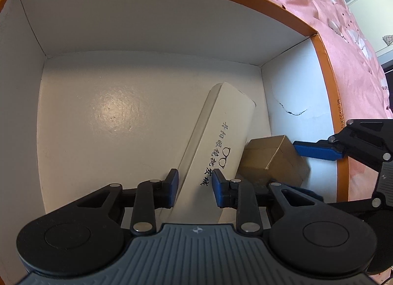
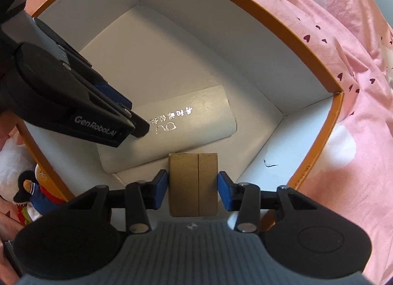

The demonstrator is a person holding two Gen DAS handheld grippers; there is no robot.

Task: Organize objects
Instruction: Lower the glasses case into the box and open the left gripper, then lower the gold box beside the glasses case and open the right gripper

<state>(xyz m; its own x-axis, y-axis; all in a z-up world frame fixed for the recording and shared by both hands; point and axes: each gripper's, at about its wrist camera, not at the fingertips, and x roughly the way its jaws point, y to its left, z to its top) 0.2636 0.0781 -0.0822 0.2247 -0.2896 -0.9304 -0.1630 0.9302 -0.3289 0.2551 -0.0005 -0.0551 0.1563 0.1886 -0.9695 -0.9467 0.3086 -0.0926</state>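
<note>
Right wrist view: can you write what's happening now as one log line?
place: orange box | left tool: around white case | right tool: around brown carton | grip: unclear

glossy white carton point(image 1: 127, 113), matt brown cardboard box point(image 2: 193, 184)

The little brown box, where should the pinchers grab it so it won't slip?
Grip the brown box on its two flat long sides, coming straight down from above. The right gripper already straddles it that way. The white glasses case and the big box's wall crowd its other sides.
</note>
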